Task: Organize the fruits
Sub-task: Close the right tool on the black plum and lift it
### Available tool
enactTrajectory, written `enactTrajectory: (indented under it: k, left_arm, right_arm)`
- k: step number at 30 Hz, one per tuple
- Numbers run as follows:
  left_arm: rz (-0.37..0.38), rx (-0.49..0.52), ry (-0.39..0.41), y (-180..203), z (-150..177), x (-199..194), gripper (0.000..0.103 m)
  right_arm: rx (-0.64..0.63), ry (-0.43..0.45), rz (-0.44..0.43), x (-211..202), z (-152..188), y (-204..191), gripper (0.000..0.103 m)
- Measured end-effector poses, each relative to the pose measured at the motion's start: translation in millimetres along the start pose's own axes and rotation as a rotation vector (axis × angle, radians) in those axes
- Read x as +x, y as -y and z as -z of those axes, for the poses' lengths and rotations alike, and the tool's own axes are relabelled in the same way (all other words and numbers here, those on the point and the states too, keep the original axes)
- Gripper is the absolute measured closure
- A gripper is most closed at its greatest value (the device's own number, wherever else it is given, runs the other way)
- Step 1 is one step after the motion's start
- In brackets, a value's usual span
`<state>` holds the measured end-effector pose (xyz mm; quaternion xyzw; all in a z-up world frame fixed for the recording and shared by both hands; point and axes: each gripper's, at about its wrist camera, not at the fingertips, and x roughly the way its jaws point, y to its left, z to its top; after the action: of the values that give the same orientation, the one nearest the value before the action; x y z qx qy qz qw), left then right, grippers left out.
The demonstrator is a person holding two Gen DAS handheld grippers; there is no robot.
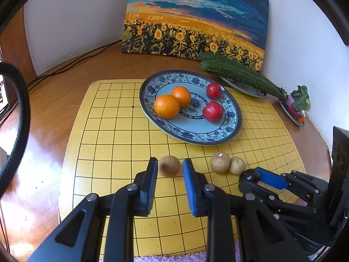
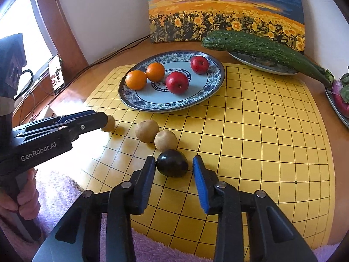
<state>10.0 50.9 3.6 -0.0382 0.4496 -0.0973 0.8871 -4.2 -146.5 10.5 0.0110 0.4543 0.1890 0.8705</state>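
Observation:
On the yellow grid board (image 1: 122, 131) lies a small brown kiwi (image 1: 169, 166). My left gripper (image 1: 170, 168) is shut on the kiwi, one blue pad on each side of it. The right wrist view shows this gripper (image 2: 105, 120) from the side, its tip over the kiwi (image 2: 111, 123). A dark round fruit (image 2: 172, 163) rests on the board with my right gripper (image 2: 174, 166) shut on it; the left wrist view shows that fruit (image 1: 249, 174) pinched at the fingertips. Two more brown fruits (image 2: 146, 130) (image 2: 165, 140) lie between the grippers. Behind them, a patterned plate (image 1: 231, 128) holds two oranges (image 1: 166, 106) and two red apples (image 1: 213, 111).
A dish (image 2: 257, 65) with long green cucumbers (image 2: 257, 44) sits at the back right, and another dish (image 1: 292, 113) with leafy vegetables at the right edge. A sunflower painting (image 1: 196, 17) leans on the wall. Cables (image 1: 72, 61) and a phone (image 2: 56, 73) lie left. A hand (image 2: 24, 200) holds the left gripper.

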Motion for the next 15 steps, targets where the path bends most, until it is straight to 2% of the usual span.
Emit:
enactTrajectory:
  k: [15]
  left_arm:
    - [-0.024, 0.019, -0.035, 3.0, -7.8, 15.4, 0.077]
  right_arm:
    - [0.009, 0.025, -0.021, -8.6, -1.2, 3.1, 0.072]
